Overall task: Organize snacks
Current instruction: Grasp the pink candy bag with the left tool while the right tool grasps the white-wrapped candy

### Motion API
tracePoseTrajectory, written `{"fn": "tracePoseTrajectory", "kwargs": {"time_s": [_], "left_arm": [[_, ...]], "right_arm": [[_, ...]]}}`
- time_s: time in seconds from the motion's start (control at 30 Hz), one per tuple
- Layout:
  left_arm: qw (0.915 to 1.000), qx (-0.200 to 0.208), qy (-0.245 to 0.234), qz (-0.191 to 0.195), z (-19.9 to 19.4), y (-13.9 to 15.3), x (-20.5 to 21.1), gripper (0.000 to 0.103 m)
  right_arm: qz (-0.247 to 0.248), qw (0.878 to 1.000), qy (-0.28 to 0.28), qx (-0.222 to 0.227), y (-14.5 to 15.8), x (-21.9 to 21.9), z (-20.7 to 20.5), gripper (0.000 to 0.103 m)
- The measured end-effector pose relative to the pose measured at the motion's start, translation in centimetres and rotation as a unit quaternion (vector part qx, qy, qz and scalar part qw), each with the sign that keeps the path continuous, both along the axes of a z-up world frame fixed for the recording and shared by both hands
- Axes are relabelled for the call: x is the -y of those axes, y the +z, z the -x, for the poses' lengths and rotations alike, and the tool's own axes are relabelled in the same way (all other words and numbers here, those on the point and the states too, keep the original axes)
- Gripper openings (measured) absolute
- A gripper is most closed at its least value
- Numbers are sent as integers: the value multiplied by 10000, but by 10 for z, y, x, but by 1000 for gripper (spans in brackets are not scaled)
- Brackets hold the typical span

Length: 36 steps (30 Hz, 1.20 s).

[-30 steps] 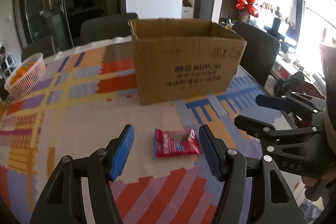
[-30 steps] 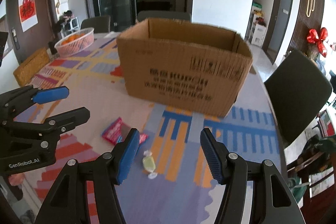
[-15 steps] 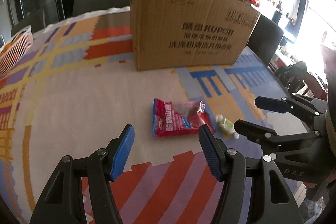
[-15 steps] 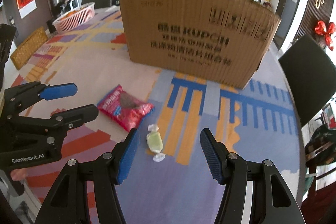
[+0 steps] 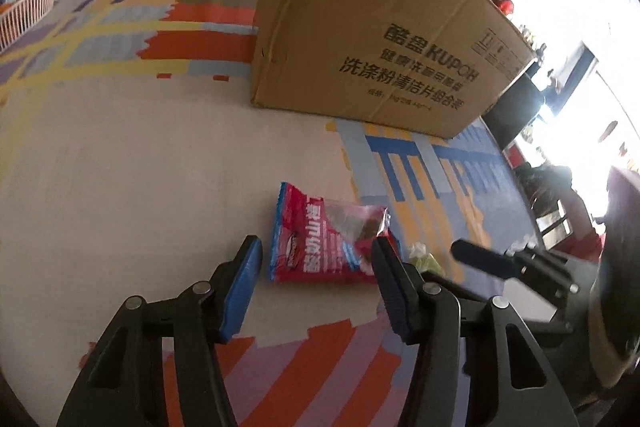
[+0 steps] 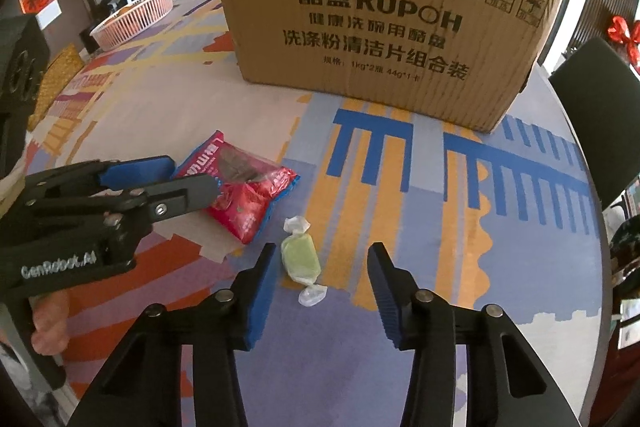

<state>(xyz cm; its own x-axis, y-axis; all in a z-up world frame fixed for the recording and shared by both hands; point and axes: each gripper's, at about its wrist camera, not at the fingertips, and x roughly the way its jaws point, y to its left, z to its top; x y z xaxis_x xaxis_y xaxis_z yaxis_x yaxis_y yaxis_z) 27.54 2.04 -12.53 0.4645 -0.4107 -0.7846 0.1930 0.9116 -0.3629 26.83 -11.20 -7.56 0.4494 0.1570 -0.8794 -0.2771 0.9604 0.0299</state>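
Both grippers are low over the patterned tablecloth [image 6: 168,107], each set about its own snack, neither yet gripping. The left gripper [image 5: 316,267] has its jaws closing with the red snack packet [image 5: 320,239] lying flat between them, pads not touching it. The right gripper [image 6: 320,279] is likewise closing, with the green wrapped candy [image 6: 301,258] between its jaws but nearer the left-hand pad, untouched. The cardboard box [image 6: 384,19] stands behind both items, well apart. Risk, in my judgement: the packet is flat and slippery, so the pads may skid over it or pinch only a corner; the off-centre candy may be nudged aside or roll out. The grippers are near each other and could collide. The right wrist view shows the whole candy and a white basket [image 6: 134,15]; the left wrist view hides most of the candy behind its own finger.
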Motion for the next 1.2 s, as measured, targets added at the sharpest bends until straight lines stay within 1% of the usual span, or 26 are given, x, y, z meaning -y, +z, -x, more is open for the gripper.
{"fn": "tracePoseTrajectory", "kwargs": {"time_s": [0.1,0.17,0.2,0.23,0.37,0.4,0.43,0.47,0.5,0.63,0.8,1.17,1.2], "left_arm": [[10000,5,12,-4,-3,0,2,51],[10000,3,73,-12,-4,0,1,46],[9999,-1,102,-39,-4,-1,2,40],[9999,-2,121,-72,-4,-1,2,36],[9999,-46,143,29,-1,-1,0,31],[9999,-37,145,29,0,0,0,28],[9999,6,145,10,2,2,1,16],[9999,74,146,-35,4,5,1,12],[9998,95,135,-67,5,8,2,11],[9994,229,68,-245,11,14,9,9],[9991,350,107,-192,17,26,11,8],[9973,685,-63,-251,24,57,29,5],[9971,709,-71,-253,24,59,31,3]], "right_arm": [[-79,10000,28,-54,-3,-2,-2,40],[-97,9999,33,-74,-5,-4,-3,38],[-82,10000,27,-38,-6,-5,-3,37],[-54,10000,25,-13,-6,-5,-3,35],[34,10000,32,50,-7,-9,-6,27],[48,10000,27,63,-7,-8,-6,21],[38,10000,29,71,-6,-8,-7,18],[-18,10000,10,57,-6,-7,-8,18],[-61,10000,-16,44,-6,-5,-8,18],[-236,9997,-106,4,-5,1,-8,17],[-358,9992,-167,90,4,6,-3,17],[-647,9959,-281,559,45,19,4,17],[-668,9955,-288,604,48,20,5,17]]}}
